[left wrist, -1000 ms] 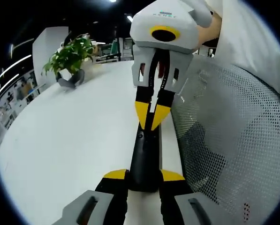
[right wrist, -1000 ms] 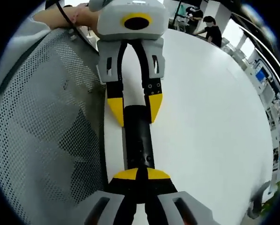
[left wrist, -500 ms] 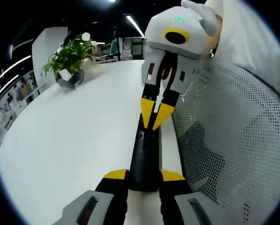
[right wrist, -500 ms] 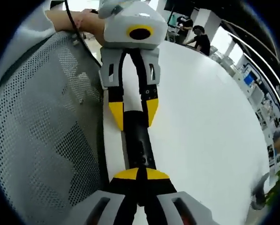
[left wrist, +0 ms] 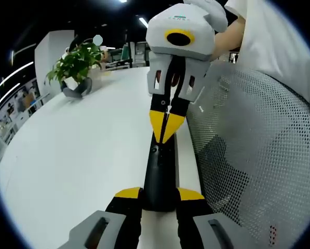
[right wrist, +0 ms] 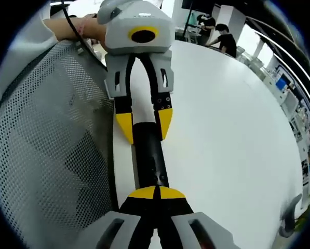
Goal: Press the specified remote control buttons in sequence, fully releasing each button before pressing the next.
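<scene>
- Left gripper view: the left gripper (left wrist: 160, 196) has its yellow-tipped jaws closed narrowly on the near end of the black remote control (left wrist: 160, 174), which lies lengthwise near the edge of the white table (left wrist: 82, 150). The right gripper (left wrist: 165, 129) comes in from the far side, its jaws drawn together to a point that touches the remote's far end.
- This view also shows a potted plant (left wrist: 76, 65) far back on the table and a mesh chair back (left wrist: 253, 155) just beside the table edge; the wide bare tabletop lies on the side away from the chair.
- Right gripper view: the right gripper (right wrist: 156, 193), jaws pressed together, rests on the near end of the remote control (right wrist: 148, 155), a slim dark bar with small buttons. The left gripper (right wrist: 144, 124) clasps the far end between its pads.
- Here the chair back (right wrist: 51, 150) is close by, and people (right wrist: 219, 33) sit well apart past the far table edge.
</scene>
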The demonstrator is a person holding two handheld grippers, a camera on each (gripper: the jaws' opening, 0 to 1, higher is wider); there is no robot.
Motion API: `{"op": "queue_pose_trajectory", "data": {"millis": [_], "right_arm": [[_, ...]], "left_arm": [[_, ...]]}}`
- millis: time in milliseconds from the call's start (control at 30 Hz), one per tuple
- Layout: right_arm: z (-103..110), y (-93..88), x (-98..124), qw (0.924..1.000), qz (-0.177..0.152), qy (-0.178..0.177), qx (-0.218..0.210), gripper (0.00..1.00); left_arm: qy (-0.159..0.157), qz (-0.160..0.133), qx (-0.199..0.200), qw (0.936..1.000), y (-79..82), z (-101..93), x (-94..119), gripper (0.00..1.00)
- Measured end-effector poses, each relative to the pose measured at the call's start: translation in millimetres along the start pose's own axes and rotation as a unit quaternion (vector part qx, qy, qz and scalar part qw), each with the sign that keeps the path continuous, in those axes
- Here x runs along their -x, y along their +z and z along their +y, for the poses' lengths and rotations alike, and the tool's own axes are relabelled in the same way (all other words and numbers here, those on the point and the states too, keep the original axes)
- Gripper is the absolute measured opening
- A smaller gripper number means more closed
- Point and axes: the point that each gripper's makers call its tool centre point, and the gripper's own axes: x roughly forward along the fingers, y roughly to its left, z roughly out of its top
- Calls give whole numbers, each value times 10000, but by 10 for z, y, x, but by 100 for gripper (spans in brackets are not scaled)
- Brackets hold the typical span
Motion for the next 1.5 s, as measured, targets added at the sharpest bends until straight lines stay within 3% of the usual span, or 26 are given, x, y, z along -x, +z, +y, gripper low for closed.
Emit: {"op": "queue_pose_trajectory", "data": {"millis": [167,233,367,667,767,833,967,1033,1200,1267,1333,1500], "right_arm": [[-2,-3,-18,9990,405,85,169,0],[7,-22,-5,9992,341,30,224,0],[-7,-21,23,9996,-32,126,-244,0],[31,-123,68,9997,156,108,-124,0],[27,-138,79,9995,100,106,-270,0],[19,-123,61,9992,219,121,-326,0],[14,-121,39,9961,823,226,-203,0],[13,-111,24,9953,928,214,-184,0],[16,-136,54,9978,602,250,-85,0],[16,-129,67,9971,268,319,-632,0],[11,-130,81,9955,14,386,-861,0],[28,-165,110,9957,80,365,-849,0]], "left_arm": [[1,-3,8,10000,-2,1,0,24],[4,-1,8,10000,-3,2,-2,24],[8,7,12,10000,-5,4,-6,24],[8,8,27,10000,-7,0,-8,24],[6,1,28,10000,-7,0,-9,24],[4,5,27,10000,-8,1,-11,24],[-19,2,31,10000,-5,2,-13,24],[-25,-3,35,10000,-5,2,-12,24],[-13,-6,31,10000,-3,1,-11,24],[-9,-10,30,10000,-3,2,-10,24],[-8,-8,26,10000,-2,1,-10,24],[-6,-16,31,10000,-1,-1,-8,24]]}}
